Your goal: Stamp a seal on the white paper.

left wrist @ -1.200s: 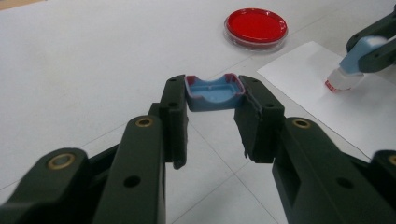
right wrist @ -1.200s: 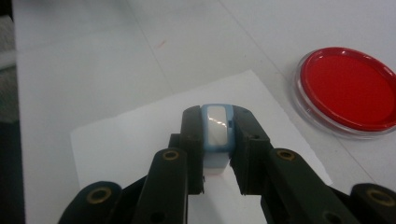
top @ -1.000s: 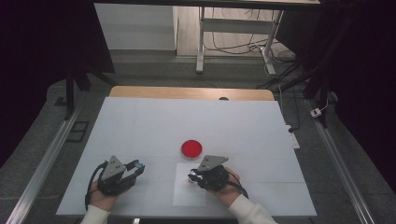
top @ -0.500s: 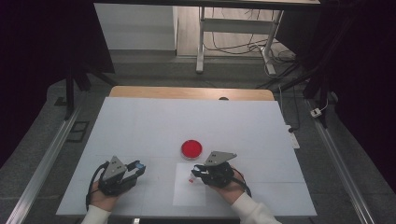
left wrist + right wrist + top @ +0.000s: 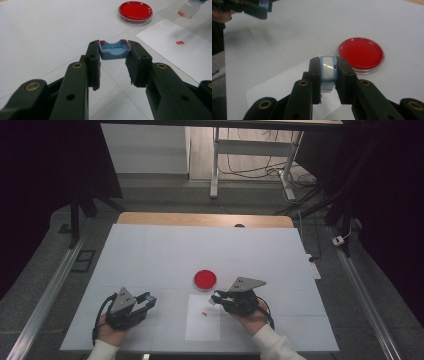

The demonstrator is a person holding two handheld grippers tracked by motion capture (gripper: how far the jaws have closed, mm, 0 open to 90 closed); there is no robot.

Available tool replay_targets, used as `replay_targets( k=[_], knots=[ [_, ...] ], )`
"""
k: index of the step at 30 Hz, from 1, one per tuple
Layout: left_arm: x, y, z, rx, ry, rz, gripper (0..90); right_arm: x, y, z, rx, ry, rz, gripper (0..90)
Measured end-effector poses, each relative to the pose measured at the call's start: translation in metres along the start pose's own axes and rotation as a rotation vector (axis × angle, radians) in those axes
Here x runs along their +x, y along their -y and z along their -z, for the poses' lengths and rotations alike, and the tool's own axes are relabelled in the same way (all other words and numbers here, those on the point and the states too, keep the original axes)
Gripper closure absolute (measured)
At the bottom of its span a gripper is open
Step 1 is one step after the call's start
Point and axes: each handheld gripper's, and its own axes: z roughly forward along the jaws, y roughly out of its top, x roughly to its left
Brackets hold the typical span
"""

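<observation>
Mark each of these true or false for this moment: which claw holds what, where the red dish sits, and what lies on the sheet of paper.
1. The left claw is shut on a small blue tray-like piece. True.
2. The right claw is open, nothing between its jaws. False: it is shut on a blue-rimmed piece with a clear slide.
3. The red petri dish rests on the sheet of paper. False: it sits on the table beyond the sheet.
4. A small red square lies on the paper. True.
5. The dish is tipped on its side. False: it lies flat.
</observation>
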Motion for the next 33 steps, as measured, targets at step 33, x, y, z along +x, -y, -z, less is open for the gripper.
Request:
replay_targets(
  k=[33],
  knots=[
    [0.001, 0.0, -0.004, 0.008, -0.001, 0.002, 65.1, -0.03, 0.003, 0.039, -0.148, 0.047, -0.092, 75.2]
  ],
)
